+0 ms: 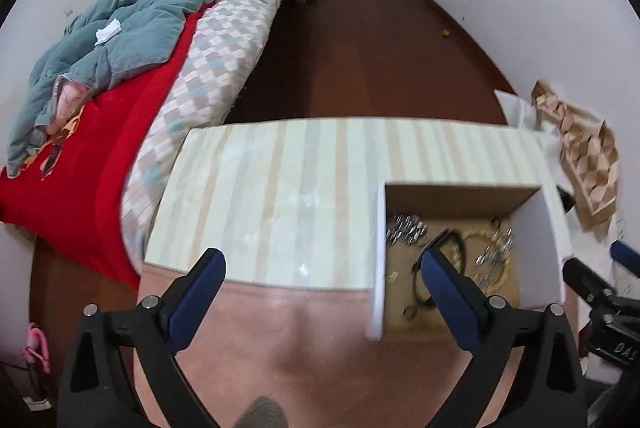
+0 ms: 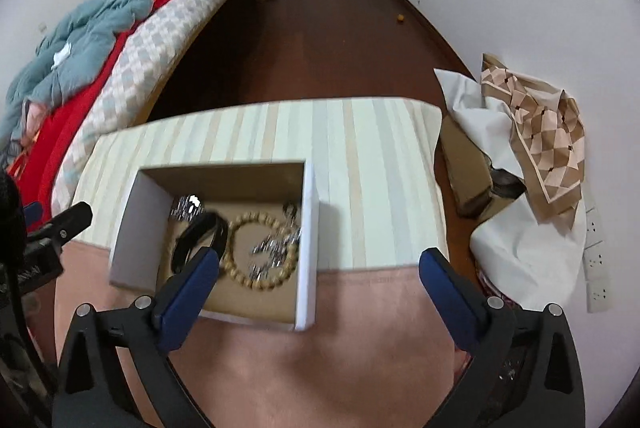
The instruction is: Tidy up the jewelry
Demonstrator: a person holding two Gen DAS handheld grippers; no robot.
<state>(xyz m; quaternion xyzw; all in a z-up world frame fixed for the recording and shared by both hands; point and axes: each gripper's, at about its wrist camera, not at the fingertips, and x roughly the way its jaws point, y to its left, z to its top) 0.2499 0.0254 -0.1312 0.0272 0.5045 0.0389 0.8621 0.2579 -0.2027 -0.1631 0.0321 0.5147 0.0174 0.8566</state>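
Note:
An open white box (image 2: 310,248) with a brown inside sits on a table, partly on striped cloth (image 2: 360,167) and partly on pink cloth (image 2: 360,348). In it lie a beige beaded bracelet (image 2: 256,216), a black band (image 2: 200,228) and silver chain pieces (image 2: 276,248). My right gripper (image 2: 320,256) is open above the box's right front corner, its left finger over the box, holding nothing. My left gripper (image 1: 320,260) is open over the cloth left of the box (image 1: 378,260), also holding nothing. Each gripper shows at the edge of the other's view.
A bed (image 1: 208,67) with a red blanket and a teal quilt runs along the left. Dark wooden floor (image 2: 320,47) lies beyond the table. To the right are crumpled white paper (image 2: 532,260), a patterned brown bag (image 2: 552,147) and a wall socket strip (image 2: 596,260).

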